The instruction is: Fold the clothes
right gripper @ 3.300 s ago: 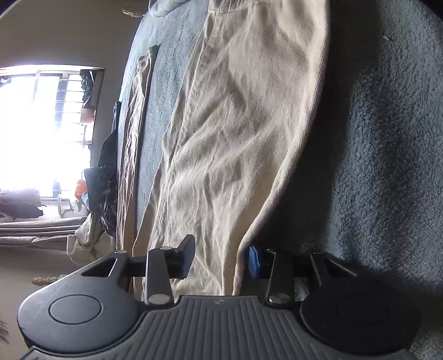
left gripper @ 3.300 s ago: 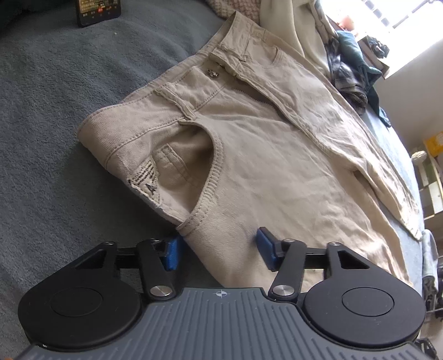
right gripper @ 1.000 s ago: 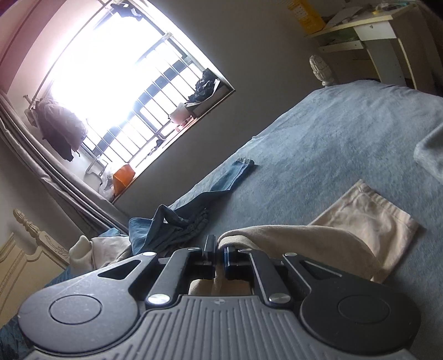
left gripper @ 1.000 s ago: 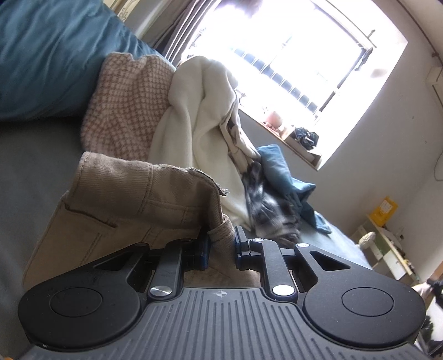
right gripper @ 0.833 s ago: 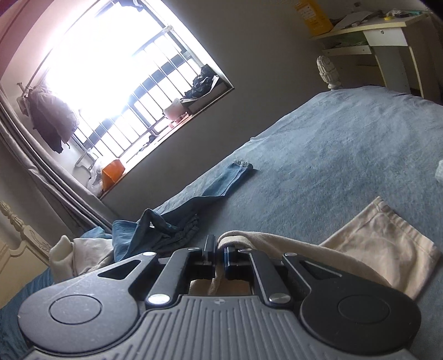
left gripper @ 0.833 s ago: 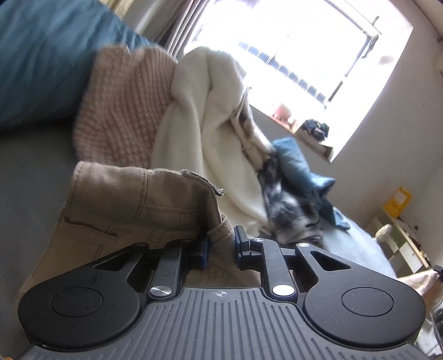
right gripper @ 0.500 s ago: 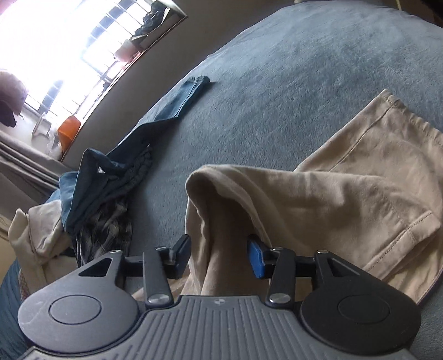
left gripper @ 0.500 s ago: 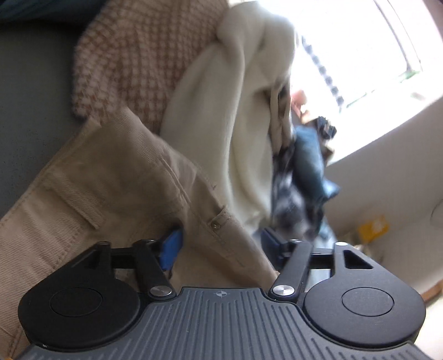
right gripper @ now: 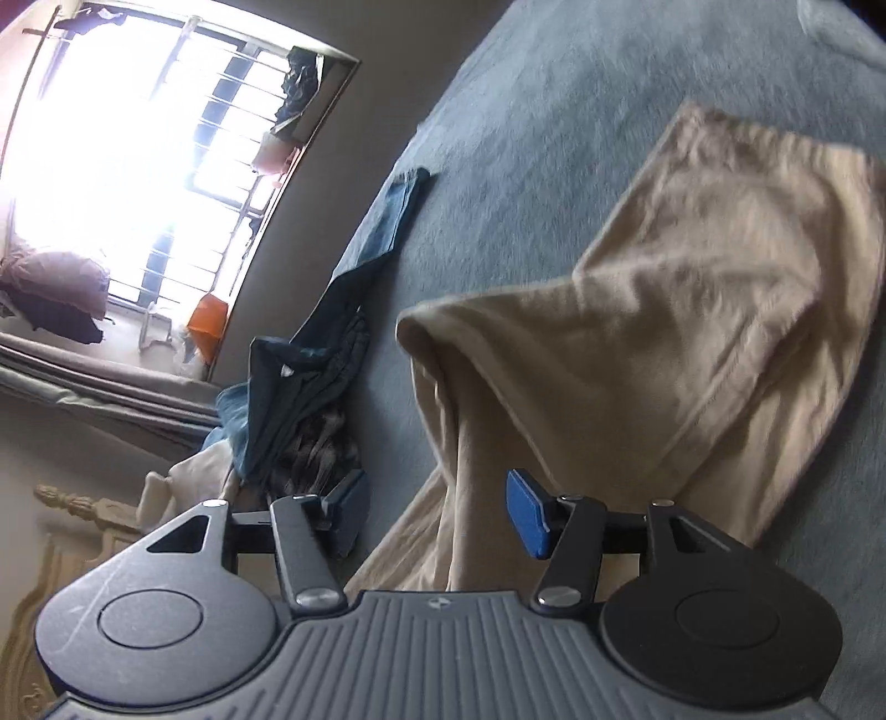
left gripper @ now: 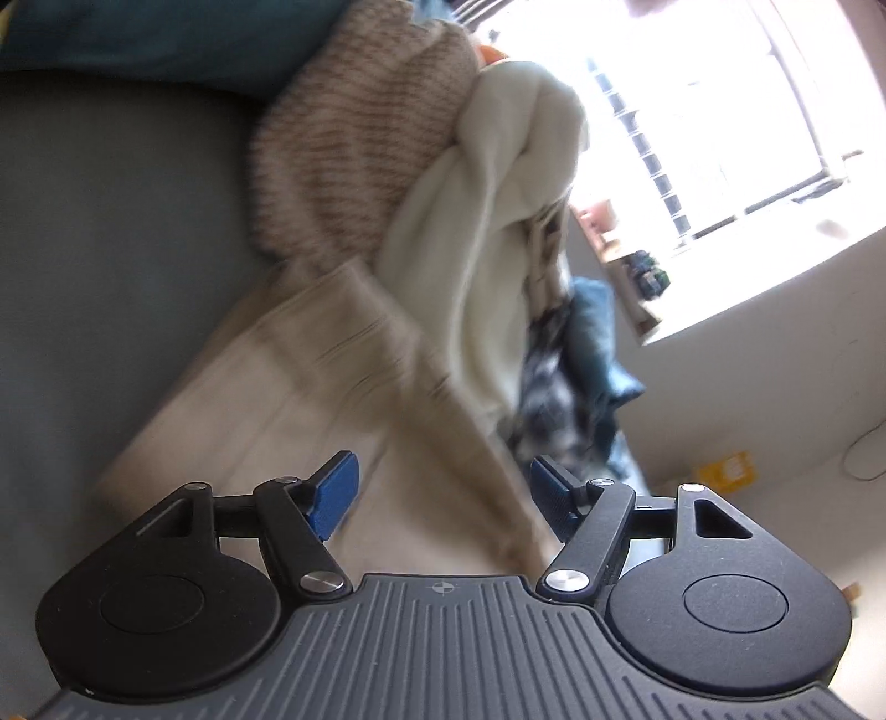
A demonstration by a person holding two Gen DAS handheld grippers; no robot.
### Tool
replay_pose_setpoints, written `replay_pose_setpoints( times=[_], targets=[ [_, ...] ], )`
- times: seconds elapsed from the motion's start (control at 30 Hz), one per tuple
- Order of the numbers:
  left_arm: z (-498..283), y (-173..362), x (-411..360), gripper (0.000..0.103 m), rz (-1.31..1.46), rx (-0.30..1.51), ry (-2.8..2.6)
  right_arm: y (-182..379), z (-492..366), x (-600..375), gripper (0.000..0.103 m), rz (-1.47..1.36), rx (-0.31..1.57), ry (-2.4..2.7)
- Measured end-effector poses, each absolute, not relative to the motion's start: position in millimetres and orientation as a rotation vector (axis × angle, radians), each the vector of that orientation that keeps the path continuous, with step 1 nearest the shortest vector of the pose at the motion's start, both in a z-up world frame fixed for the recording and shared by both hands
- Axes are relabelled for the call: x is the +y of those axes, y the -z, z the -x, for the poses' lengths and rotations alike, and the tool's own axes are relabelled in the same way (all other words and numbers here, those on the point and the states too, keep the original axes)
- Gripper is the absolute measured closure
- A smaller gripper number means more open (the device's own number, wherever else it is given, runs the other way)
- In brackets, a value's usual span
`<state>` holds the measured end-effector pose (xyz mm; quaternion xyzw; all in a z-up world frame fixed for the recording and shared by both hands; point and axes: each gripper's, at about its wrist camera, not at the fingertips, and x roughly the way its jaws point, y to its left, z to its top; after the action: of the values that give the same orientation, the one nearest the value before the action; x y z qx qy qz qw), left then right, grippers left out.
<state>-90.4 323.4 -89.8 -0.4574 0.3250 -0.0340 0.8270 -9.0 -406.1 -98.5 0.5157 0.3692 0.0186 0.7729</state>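
The beige trousers (left gripper: 310, 387) lie folded over on the grey-blue bed, their waist end blurred in the left wrist view. My left gripper (left gripper: 443, 495) hangs just above that cloth, its jaws opening, and the blue pads do not press the fabric. In the right wrist view the trouser legs (right gripper: 692, 310) lie doubled over, with a raised fold (right gripper: 443, 354) ahead of my right gripper (right gripper: 434, 515). Its jaws are opening too; cloth passes between the pads without being pinched.
A heap of unfolded clothes lies beyond the trousers: a brown knit (left gripper: 354, 149), a cream garment (left gripper: 498, 238), a plaid piece and blue jeans (right gripper: 310, 360). A teal pillow (left gripper: 138, 39) sits at the far left. The grey-blue blanket (right gripper: 581, 111) stretches toward a bright window (right gripper: 138, 138).
Both grippers were shut on the trousers a second ago; both have let go and opened. The cloth has dropped onto the bed, and both views have tilted down and rolled.
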Motion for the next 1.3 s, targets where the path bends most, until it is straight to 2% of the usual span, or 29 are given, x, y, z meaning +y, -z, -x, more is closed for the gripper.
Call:
replay_pose_setpoints(
  times=[0.13, 0.3, 0.43, 0.6, 0.83, 1.0, 1.1, 1.3],
  targets=[
    [125, 117, 323, 0.032, 1.046, 0.750, 0.015, 142, 40, -380, 0.042, -1.264, 0.916, -0.089],
    [130, 152, 315, 0.032, 1.114, 0.770, -0.051, 195, 53, -346, 0.042, -1.381, 1.005, -0.091],
    [129, 171, 308, 0.032, 1.164, 0.717, -0.088, 203, 42, -331, 0.036, -1.406, 0.948, -0.139],
    [130, 179, 308, 0.032, 1.181, 0.672, -0.096, 203, 27, -312, 0.036, -1.451, 0.926, -0.167],
    [130, 178, 310, 0.032, 1.187, 0.665, -0.084, 196, 67, -292, 0.036, -1.513, 0.997, -0.077],
    [128, 179, 308, 0.032, 1.168, 0.653, -0.082, 214, 49, -261, 0.035, -1.532, 1.044, -0.117],
    [127, 180, 307, 0.032, 1.164, 0.647, -0.086, 218, 18, -248, 0.035, -1.525, 0.992, -0.202],
    [111, 175, 299, 0.032, 1.072, 0.634, -0.115, 219, -17, -229, 0.043, -1.467, 0.975, -0.233]
  ],
)
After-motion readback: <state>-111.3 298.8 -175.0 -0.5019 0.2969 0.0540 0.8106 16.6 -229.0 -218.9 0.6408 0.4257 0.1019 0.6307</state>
